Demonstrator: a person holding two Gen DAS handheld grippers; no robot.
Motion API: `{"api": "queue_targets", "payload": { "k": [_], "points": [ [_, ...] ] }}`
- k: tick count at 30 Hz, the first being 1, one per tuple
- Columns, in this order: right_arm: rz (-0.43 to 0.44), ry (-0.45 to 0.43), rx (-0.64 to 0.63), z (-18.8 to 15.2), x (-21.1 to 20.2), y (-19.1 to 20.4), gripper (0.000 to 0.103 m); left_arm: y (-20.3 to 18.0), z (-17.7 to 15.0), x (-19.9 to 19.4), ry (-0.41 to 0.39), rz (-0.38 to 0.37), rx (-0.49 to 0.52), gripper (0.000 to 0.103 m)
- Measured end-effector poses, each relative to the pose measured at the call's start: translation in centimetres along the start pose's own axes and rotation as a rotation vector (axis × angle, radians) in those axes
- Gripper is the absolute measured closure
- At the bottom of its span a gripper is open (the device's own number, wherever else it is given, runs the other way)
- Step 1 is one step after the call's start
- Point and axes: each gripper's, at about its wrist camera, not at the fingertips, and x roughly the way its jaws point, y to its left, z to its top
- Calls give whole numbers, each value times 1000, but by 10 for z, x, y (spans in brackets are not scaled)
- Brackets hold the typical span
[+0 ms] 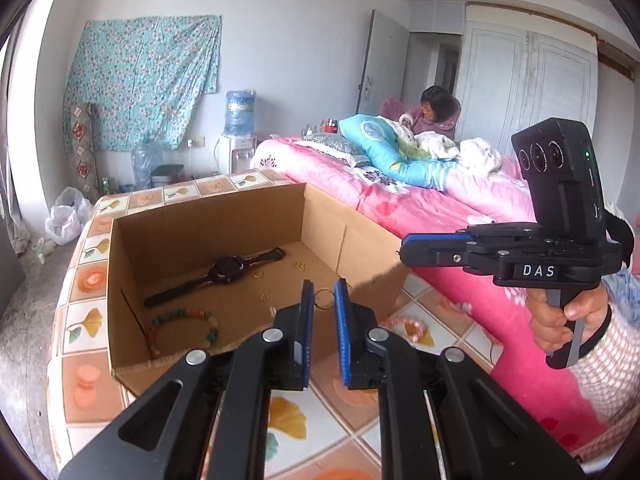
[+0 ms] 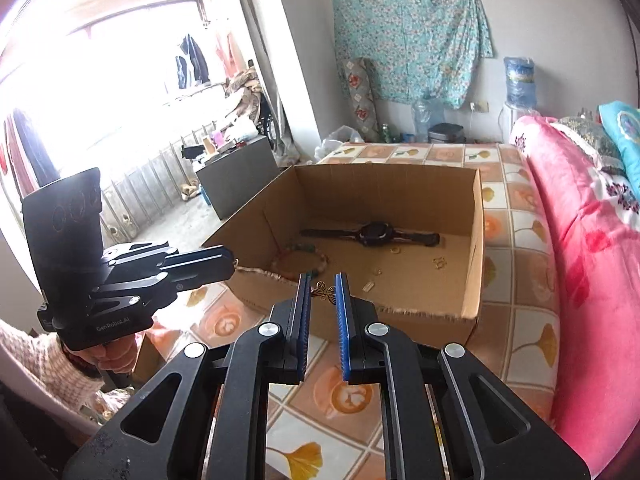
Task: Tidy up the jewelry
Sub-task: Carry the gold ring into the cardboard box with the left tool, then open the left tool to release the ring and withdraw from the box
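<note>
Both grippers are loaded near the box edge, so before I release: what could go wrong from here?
1. The gold ring is pinched only at its edges by the left gripper; it may slip out short of the cardboard box.
2. The butterfly charm in the right gripper hangs above the near wall and could land outside.

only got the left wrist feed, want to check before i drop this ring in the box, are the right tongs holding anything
observer: yes, the right tongs pinch a small gold butterfly charm between both pads
operator: is it over the box yet
observer: the tips are at the torn near wall of the cardboard box, and the charm shows against the box floor
operator: anything close to it in there
observer: a small pale piece lies on the floor just right of the charm
</note>
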Motion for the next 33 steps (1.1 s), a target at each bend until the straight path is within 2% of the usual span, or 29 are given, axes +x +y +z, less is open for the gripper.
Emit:
{"api": "queue_targets", "payload": {
  "k": [3, 6, 10, 15, 17, 19, 28, 33],
  "points": [
    [-20, 89, 38, 22, 30, -13, 92, 21, 19, 26, 88, 23, -36, 93],
    [-33, 169, 54, 38, 49, -20, 93, 48, 32, 58, 198, 6, -119, 93],
    [-69, 254, 55, 30, 78, -29, 92, 69, 39, 98, 307, 8, -176, 93],
    [-80, 268, 39, 30, 87, -34, 92, 85, 38, 122, 386, 33, -247, 92],
    [-73, 256, 38, 30, 82, -34, 92, 89, 38, 125, 390, 39, -264, 85],
    [-73, 245, 36, 31, 81, -36, 92, 90, 39, 127, 390, 48, -269, 83],
    [-53, 161, 73, 38, 59, -43, 92, 97, 38, 120, 374, 41, -305, 82],
    [-56, 55, 98, 38, 19, -41, 90, 91, 39, 95, 299, 27, -287, 80]
  ]
}}
